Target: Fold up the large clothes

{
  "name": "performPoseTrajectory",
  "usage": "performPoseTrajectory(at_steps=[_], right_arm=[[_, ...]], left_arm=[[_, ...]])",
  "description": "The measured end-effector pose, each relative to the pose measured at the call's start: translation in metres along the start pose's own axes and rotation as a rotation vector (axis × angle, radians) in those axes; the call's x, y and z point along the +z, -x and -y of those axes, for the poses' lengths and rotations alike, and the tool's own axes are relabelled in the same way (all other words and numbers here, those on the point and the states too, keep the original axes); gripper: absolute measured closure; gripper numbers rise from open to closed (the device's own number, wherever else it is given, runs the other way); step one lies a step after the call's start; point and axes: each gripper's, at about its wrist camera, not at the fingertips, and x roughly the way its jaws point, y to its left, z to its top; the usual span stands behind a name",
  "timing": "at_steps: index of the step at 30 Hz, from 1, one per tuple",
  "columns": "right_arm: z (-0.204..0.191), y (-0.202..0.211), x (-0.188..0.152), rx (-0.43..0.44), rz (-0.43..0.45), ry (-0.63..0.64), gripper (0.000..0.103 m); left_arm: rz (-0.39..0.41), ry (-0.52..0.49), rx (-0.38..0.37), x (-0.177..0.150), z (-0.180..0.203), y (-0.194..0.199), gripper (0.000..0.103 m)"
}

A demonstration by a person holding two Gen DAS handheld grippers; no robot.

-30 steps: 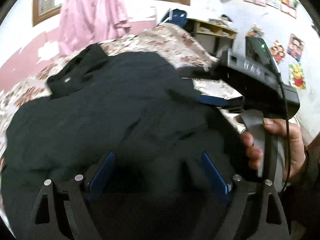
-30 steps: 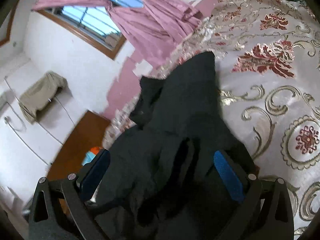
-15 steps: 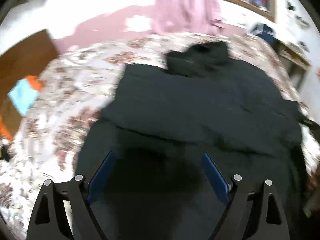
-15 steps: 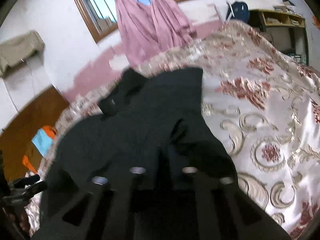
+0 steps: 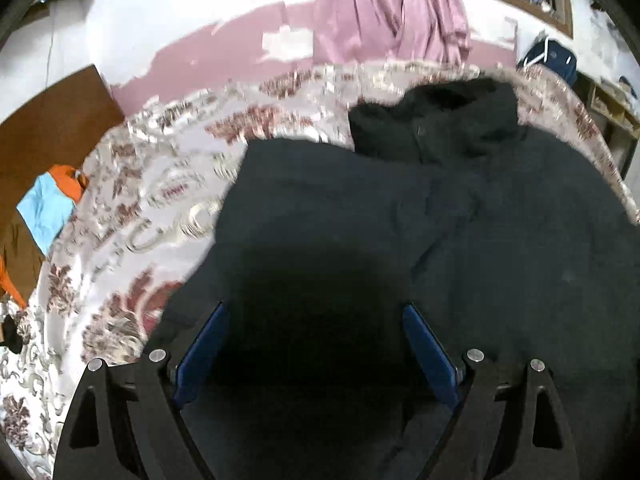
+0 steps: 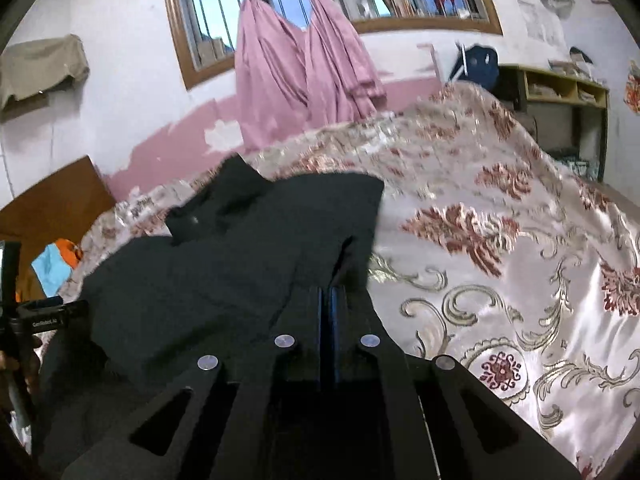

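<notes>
A large black garment (image 5: 440,220) lies spread on a flowered bed cover (image 5: 140,220), its collar toward the far wall. My left gripper (image 5: 316,320) hovers open over the garment's near left part, with its blue pads wide apart and only dark cloth below them. In the right wrist view the garment (image 6: 240,248) fills the left half. My right gripper (image 6: 330,292) is shut on a raised fold at the garment's right edge, and the cloth rises in a ridge just beyond the tips. The left hand-held device (image 6: 40,320) shows at the left edge.
Bare bed cover (image 6: 500,260) stretches to the right of the garment. A pink curtain (image 6: 304,72) hangs under the window on the far wall. A wooden headboard (image 5: 48,128) with blue and orange cloth (image 5: 48,204) stands at the left, and a shelf (image 6: 560,96) at the right.
The right gripper closed from wide open onto a fold of the black garment and lifted a little. The left gripper swung leftward across the garment, still open.
</notes>
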Motion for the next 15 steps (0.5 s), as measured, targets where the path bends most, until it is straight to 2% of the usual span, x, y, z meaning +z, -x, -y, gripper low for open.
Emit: performPoseTrajectory(at_steps=[1,2,3,4,5,6,7,8,11,13,15], right_arm=[[0.0,0.001,0.0,0.002,0.01,0.002,0.097],[-0.002,0.006,0.001,-0.011,0.028,0.011,0.093],[-0.004,0.011,0.001,-0.016,0.048,0.021,0.086],[-0.007,0.016,0.002,0.001,0.073,0.033,0.081],[-0.011,0.021,0.002,0.026,0.095,0.043,0.065],[-0.015,0.025,0.002,0.05,0.115,0.056,0.049],[-0.021,0.027,0.001,0.061,0.126,0.072,0.045],[-0.028,0.028,-0.001,0.067,0.131,0.101,0.044],[-0.045,0.018,-0.008,0.082,0.077,0.171,0.044],[-0.048,0.009,-0.011,0.08,0.029,0.185,0.044],[-0.048,-0.004,-0.015,0.071,-0.058,0.191,0.044]], left_arm=[[-0.003,0.001,0.008,-0.002,0.002,-0.001,0.015],[0.03,0.011,0.014,-0.003,0.004,0.004,0.015],[0.07,0.025,0.003,-0.005,0.004,0.011,0.015],[0.143,0.05,-0.034,-0.008,0.003,0.024,0.015],[0.206,0.073,-0.089,-0.009,0.004,0.036,0.015],[0.23,0.082,-0.127,-0.01,0.006,0.042,0.015],[0.234,0.087,-0.176,-0.009,0.01,0.044,0.015],[0.205,0.083,-0.214,-0.006,0.017,0.042,0.015],[0.115,0.066,-0.257,-0.004,0.036,0.026,0.015],[0.082,0.038,-0.243,-0.007,0.049,0.014,0.015],[0.058,0.011,-0.211,-0.01,0.057,0.004,0.015]])
